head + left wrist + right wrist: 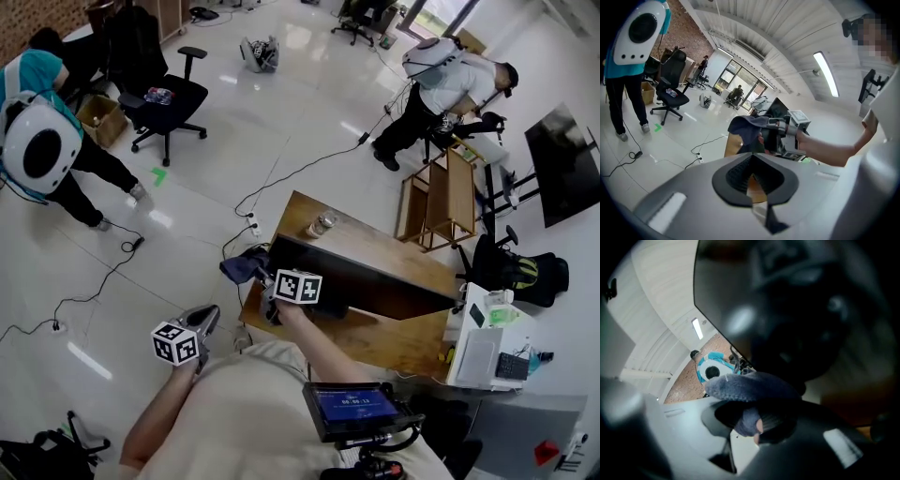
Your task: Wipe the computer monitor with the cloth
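1. The left tongs (208, 317) are at the left, apart from the wooden tabletop (394, 251). They are closed and nothing is between them.
2. The dark blue cloth (242, 268) is bunched at the left corner of the tabletop, just beside the left end of the monitor (366, 281).
3. The right tongs (269, 292) are closed on the cloth and hold it near this end of the monitor.
4. The monitor is on the tabletop; its dark screen fills much of the right gripper view.
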